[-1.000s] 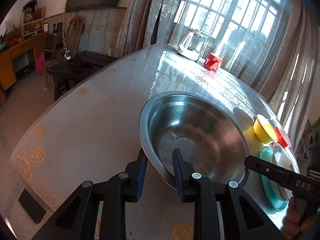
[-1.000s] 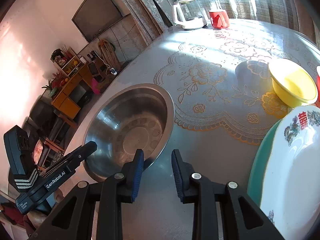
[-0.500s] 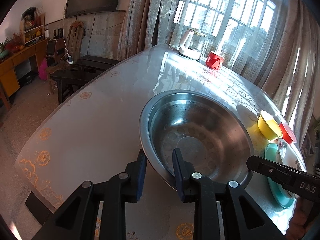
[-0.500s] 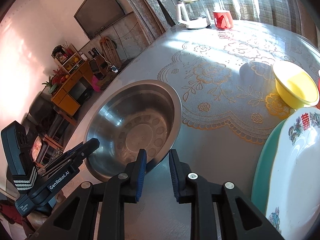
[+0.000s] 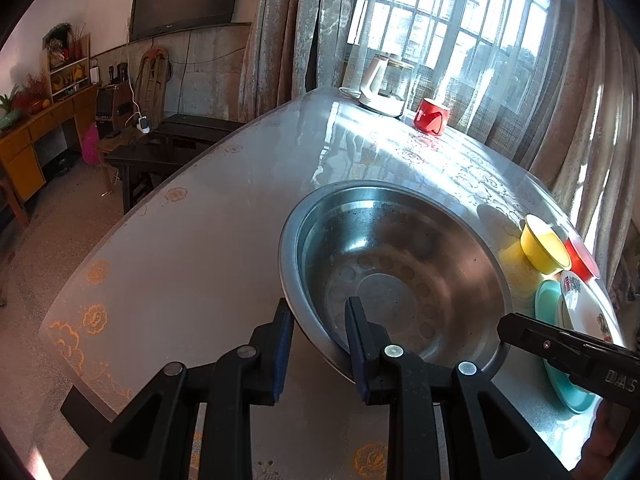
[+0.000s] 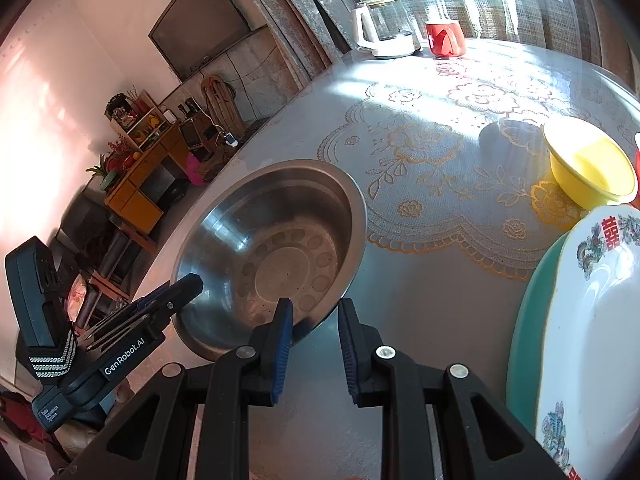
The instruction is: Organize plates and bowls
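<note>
The steel basin (image 5: 400, 264) is sitting on the tabletop (image 5: 200, 260) directly ahead of both tools, and the coming move is hinging on this: each tool is straddling the near rim, one finger inside the basin and one outside, at two spots well apart along that rim. The left tool (image 5: 316, 308) is standing narrow and appears to be clamping the sloped wall and lip. The right tool (image 6: 312, 306) has just been closing, with the rim between its jaws, and now looks to be gripping as well. The basin is round, so no long axis is mattering; what is mattering is that the two grips are sharing one side, leaving the far side unsupported and likely to droop if it is raised. The right hand is nearer the other dishes. The yellow bowl (image 6: 588, 168) is lying beyond and to the right, and a white plate (image 6: 592, 320) is resting on a teal plate (image 6: 528, 320) just beside the right tool. The right wrist view is showing this stack large and the left tool's tip at the rim; the left wrist view is adding a red bowl (image 5: 582, 256) touching the yellow one.
</note>
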A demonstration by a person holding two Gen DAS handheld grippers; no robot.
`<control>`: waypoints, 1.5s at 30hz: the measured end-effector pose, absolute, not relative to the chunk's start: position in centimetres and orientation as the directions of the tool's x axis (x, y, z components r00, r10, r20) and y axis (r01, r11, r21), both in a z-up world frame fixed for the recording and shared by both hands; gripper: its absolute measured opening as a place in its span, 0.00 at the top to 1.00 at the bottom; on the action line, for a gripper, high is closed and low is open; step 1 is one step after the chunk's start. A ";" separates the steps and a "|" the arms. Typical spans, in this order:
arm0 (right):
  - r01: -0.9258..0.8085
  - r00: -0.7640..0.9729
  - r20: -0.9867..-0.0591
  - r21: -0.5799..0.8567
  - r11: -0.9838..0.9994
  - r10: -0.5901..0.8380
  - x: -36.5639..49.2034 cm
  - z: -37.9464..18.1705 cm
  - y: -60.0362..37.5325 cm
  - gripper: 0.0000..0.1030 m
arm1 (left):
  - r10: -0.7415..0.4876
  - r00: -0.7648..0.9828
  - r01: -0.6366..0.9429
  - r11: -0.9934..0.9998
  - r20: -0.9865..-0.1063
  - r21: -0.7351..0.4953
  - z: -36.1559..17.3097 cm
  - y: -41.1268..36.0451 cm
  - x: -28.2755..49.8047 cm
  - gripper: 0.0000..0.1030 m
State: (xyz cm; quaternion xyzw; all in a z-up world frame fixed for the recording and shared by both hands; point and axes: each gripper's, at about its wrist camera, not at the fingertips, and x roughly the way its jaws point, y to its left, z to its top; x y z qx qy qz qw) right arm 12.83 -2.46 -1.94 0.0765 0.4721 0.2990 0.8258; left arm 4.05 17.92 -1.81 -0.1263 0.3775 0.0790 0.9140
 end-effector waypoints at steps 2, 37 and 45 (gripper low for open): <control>-0.423 0.374 -0.730 0.415 0.806 0.572 12.9 -2.0 -2.5 0.77 | 0.057 0.699 -0.246 0.955 -0.713 -0.165 -1.8 17.8 4.1 0.74; -0.382 0.396 -0.713 0.445 0.810 0.579 12.0 -2.1 -4.6 0.77 | 0.117 0.698 -0.277 0.954 -0.706 -0.116 -1.2 17.3 3.9 0.71; -0.358 0.417 -0.704 0.454 0.816 0.575 12.0 -1.4 -5.6 0.77 | 0.128 0.728 -0.271 0.956 -0.673 -0.112 0.2 17.0 3.4 0.71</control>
